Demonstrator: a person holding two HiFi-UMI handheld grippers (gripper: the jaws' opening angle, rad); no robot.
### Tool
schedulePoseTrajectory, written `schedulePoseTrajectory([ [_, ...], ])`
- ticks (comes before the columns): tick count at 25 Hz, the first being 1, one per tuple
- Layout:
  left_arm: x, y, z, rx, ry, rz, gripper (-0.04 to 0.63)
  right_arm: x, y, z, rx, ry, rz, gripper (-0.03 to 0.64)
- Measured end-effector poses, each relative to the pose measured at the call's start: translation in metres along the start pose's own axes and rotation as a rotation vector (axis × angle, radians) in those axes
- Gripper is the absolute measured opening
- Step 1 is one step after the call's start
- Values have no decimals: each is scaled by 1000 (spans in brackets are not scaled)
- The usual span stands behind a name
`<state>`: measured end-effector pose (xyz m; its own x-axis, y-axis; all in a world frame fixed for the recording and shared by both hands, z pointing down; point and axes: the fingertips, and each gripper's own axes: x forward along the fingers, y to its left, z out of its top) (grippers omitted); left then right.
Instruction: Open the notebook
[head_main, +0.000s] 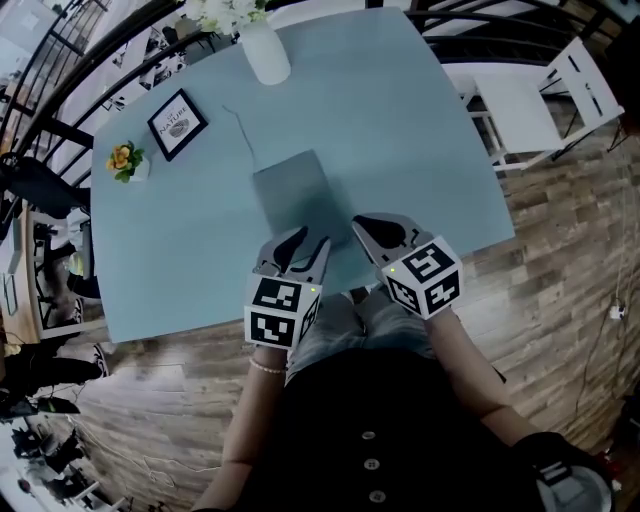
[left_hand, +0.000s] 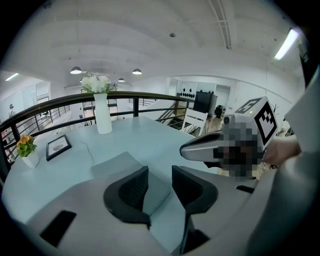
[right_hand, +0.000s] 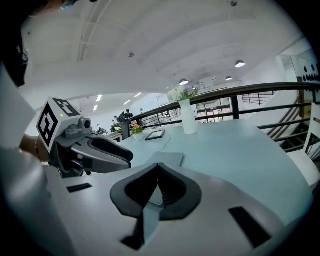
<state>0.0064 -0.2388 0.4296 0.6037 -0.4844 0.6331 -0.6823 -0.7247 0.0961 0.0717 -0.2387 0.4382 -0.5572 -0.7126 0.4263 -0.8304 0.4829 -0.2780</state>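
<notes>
Pale blue desk (head_main: 420, 130) fills a railed mezzanine. The closed grey notebook (head_main: 300, 195) lies flat near its near edge, just ahead of both grippers. The left gripper (left_hand: 160, 172) has its jaws wide apart and empty. The right gripper (right_hand: 159, 167) has its jaw tips together, holding nothing. The step would likely go best if the left jaws catch the cover's free edge alone, while the right steadies the book. The framed card (head_main: 177, 124) bears print too small to read surely, and the notebook shows none.
</notes>
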Motion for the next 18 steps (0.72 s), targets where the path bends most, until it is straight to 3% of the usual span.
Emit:
schedulePoseTrajectory([
  [8, 23, -10, -16, 84, 97, -6, 153, -6, -19, -29, 83, 47, -2, 6],
  [18, 53, -20, -41, 181, 209, -46, 161, -6, -26, -56, 114, 96, -17, 6],
])
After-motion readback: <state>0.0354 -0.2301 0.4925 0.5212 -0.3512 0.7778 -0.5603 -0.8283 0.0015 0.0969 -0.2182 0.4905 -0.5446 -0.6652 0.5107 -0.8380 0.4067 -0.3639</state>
